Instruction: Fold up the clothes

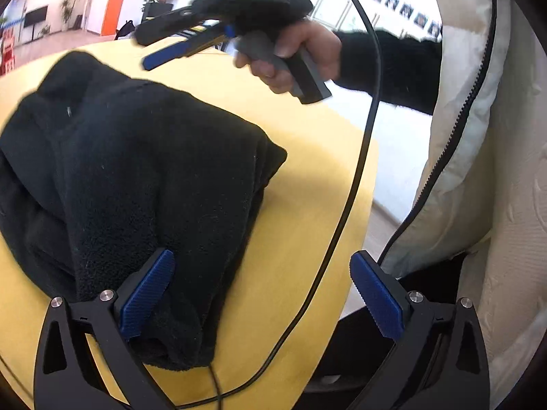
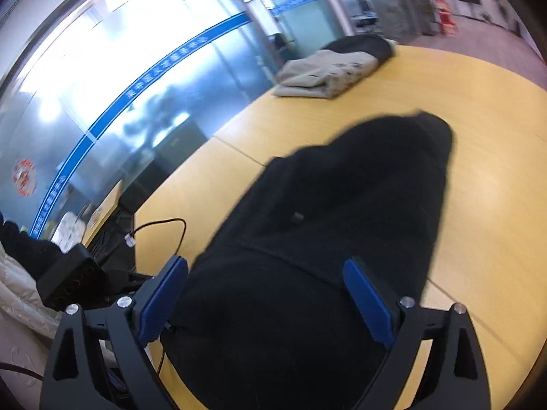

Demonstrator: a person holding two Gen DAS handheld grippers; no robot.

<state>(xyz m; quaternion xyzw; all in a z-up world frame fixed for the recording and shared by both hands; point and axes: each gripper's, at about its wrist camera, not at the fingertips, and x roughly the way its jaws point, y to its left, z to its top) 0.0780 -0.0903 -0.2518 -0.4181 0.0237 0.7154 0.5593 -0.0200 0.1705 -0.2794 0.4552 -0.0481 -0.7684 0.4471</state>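
Note:
A black fleece garment (image 1: 136,177) lies bunched and partly folded on the yellow table (image 1: 301,205). My left gripper (image 1: 261,294) is open and empty, low over the table, its left pad just over the garment's near corner. My right gripper (image 1: 177,44) shows in the left wrist view, held in a hand above the table's far side, past the garment. In the right wrist view the same garment (image 2: 342,239) fills the middle, and my right gripper (image 2: 266,300) is open above it, holding nothing.
A black cable (image 1: 359,157) hangs across the table's right edge. The person's cream padded jacket (image 1: 478,171) is at right. A folded beige garment (image 2: 328,71) on a dark one lies at the table's far edge. A black box (image 2: 71,283) sits at left.

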